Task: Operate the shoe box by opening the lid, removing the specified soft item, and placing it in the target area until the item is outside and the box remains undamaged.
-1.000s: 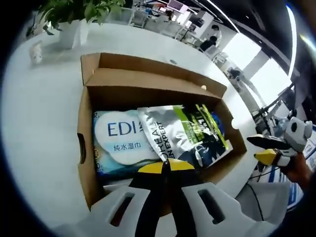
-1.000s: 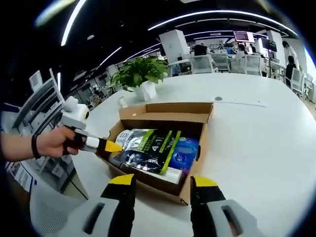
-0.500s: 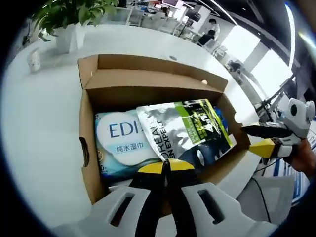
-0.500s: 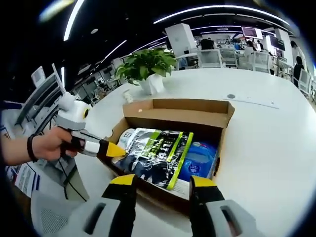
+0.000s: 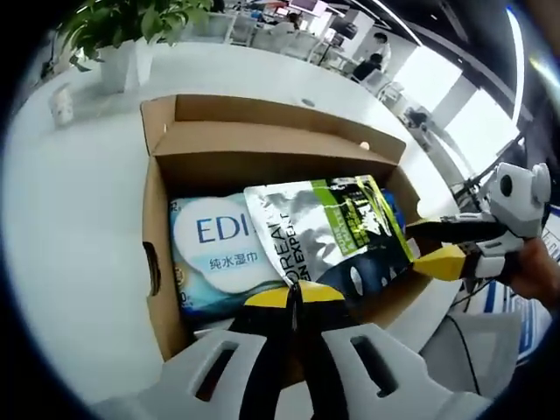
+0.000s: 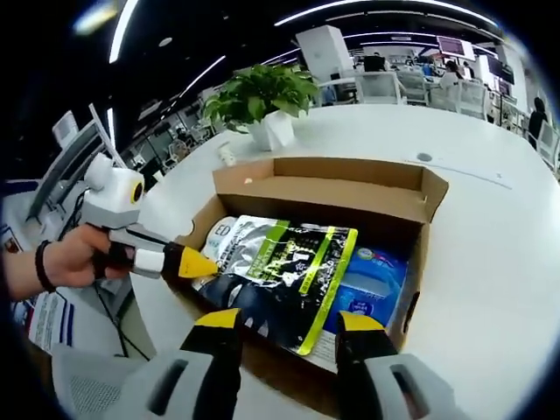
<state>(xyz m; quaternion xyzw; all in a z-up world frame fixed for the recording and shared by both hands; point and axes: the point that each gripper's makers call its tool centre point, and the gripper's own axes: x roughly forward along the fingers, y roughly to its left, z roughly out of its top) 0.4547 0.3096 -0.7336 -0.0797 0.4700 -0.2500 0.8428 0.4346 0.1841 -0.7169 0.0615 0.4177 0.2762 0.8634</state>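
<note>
The big white table (image 6: 490,262) takes up most of the room in front of me, and on it sits the cardboard shoe box (image 5: 156,262) with its lid (image 5: 262,122) already folded back and standing up at the far side, which is why the contents are fully exposed from above. Inside, a silver, black and green soft pouch (image 5: 328,232) lies on top, slanting across a blue-and-white pack of wet wipes (image 5: 214,241) that fills the left part of the box; being the uppermost piece, the pouch looks like the soft item to be taken out, though that is my reading. It is still inside the box, one corner lifted toward the right wall. The right gripper (image 5: 437,249) comes in from the right with its yellow-tipped jaws spread apart around that raised corner, apparently lined up to pinch it rather than dig under the pack. The left gripper (image 5: 293,296) sits at the near wall of the box with its jaws pressed together and nothing between them that I can see, probably steadying the box so it does not slide or tear. A potted plant (image 6: 262,96) stands well beyond the box, out of the way.
</note>
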